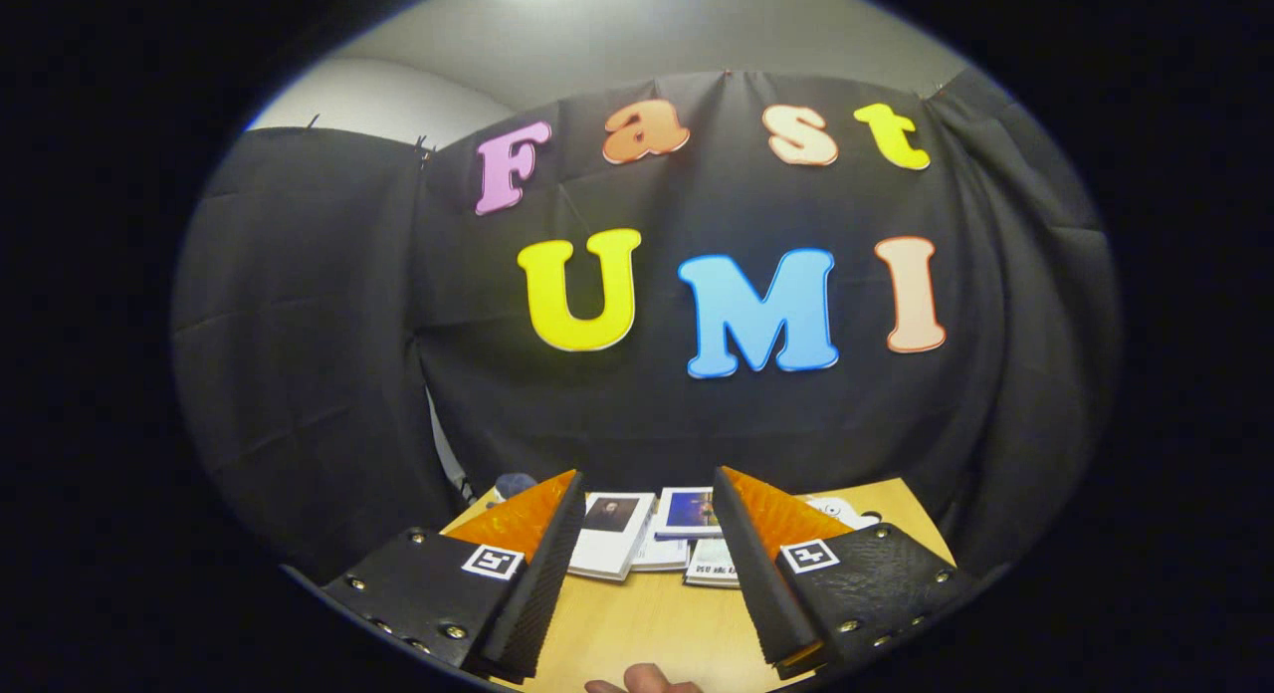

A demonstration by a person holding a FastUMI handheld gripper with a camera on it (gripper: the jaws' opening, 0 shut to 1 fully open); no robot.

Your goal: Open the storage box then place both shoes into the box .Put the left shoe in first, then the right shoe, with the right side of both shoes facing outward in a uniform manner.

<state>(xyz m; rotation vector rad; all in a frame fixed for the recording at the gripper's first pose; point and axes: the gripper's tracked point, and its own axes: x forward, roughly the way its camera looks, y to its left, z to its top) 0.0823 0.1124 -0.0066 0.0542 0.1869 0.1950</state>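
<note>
My gripper (647, 484) is held above a wooden table (647, 623), pointing toward the booth's black cloth wall. Its two fingers stand apart, open, with nothing between them. Neither a storage box nor shoes can be made out from here. A fingertip of a person's hand (645, 681) shows at the near table edge, below the gap between the fingers.
Several booklets or cards (622, 534) lie on the far part of the table, just beyond the fingers. A white object (846, 514) sits behind the right finger, and a small bluish thing (513, 486) behind the left finger. The black cloth hangs close behind the table.
</note>
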